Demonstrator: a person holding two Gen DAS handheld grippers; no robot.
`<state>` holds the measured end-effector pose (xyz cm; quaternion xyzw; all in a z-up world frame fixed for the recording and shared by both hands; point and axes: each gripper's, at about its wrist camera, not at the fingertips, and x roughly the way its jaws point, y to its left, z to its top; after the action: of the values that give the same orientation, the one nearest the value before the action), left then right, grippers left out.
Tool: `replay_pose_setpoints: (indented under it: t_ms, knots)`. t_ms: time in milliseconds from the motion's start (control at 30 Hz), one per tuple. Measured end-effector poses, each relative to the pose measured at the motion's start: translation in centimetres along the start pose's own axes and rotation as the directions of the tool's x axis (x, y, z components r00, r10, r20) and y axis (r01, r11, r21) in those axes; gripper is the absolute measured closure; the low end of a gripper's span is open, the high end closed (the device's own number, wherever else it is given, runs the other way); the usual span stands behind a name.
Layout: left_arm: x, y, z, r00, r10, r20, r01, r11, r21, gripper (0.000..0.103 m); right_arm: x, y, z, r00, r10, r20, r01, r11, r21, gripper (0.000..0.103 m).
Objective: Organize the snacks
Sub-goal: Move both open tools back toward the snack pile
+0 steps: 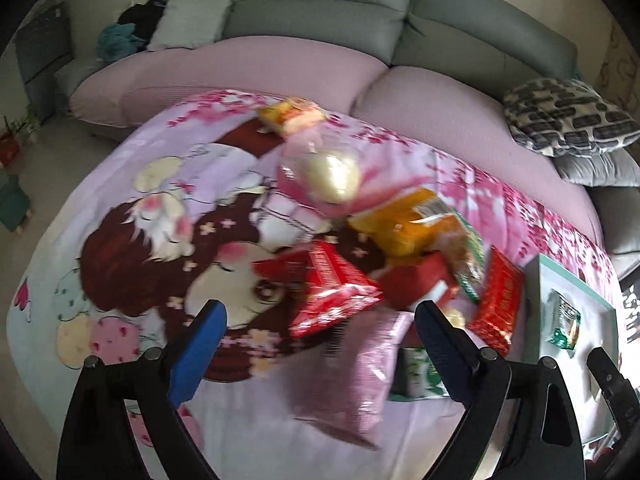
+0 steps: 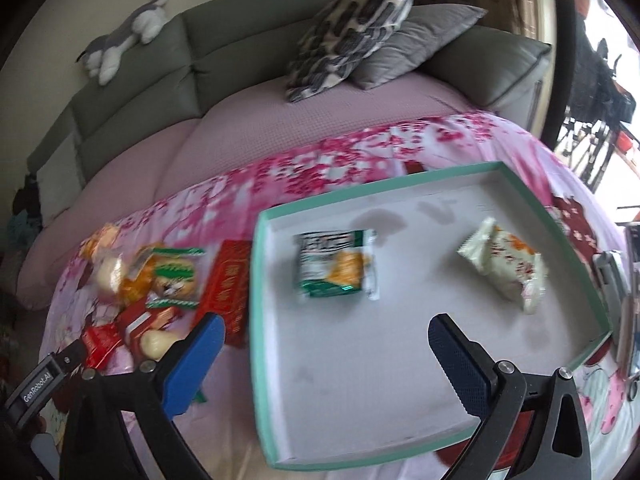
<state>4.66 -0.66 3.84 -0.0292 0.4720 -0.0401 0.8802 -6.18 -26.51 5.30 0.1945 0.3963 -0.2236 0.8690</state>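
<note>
A pile of snack packets lies on a cartoon-print cloth. In the left wrist view my open, empty left gripper (image 1: 320, 316) hovers over a red packet (image 1: 328, 288) and a pink packet (image 1: 368, 376), with an orange bag (image 1: 408, 224) and a red box (image 1: 496, 300) beyond. In the right wrist view my open, empty right gripper (image 2: 324, 332) hangs above a teal-rimmed box lid (image 2: 256, 280) that holds a green-and-white packet (image 2: 336, 264) and a pale packet (image 2: 508, 264). The pile (image 2: 160, 280) lies left of the lid.
A grey sofa (image 1: 320, 12) with a pink seat cover runs behind the cloth. Patterned and grey cushions (image 2: 360, 28) sit at its right end. A plush toy (image 2: 120, 40) lies on the backrest. A stool and a plant (image 1: 16, 136) stand on the floor at left.
</note>
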Motion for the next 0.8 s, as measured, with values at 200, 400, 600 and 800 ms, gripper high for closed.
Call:
replay_pose_setpoints:
  t_ms: [200, 400, 600, 800]
  knots:
    - [-0.6, 2.3, -0.2, 0.999, 0.031, 0.029, -0.03, 0.999, -0.028, 0.008, 0.4, 2.9, -1.1, 0.994, 0.095, -0.046, -0.097, 0.995, -0.024, 0.0]
    - [-0.3, 3.7, -0.1, 1.0, 0.017, -0.013, -0.017, 0.999, -0.046, 0.008, 0.7, 5.3, -2.0, 0.993, 0.104, -0.06, -0.11, 0.989, -0.099, 0.0]
    - [0.7, 3.7, -0.3, 0.998, -0.011, -0.07, 0.008, 0.999, -0.045, 0.008, 0.9, 8.3, -3.2, 0.988, 0.129, -0.085, -0.143, 0.971, -0.193, 0.0]
    - [2.6, 3.3, -0.8, 0.983, -0.072, -0.171, 0.064, 0.997, -0.052, 0.008, 2.3, 10.4, -4.7, 0.981, 0.137, -0.137, -0.169, 0.954, -0.25, 0.0]
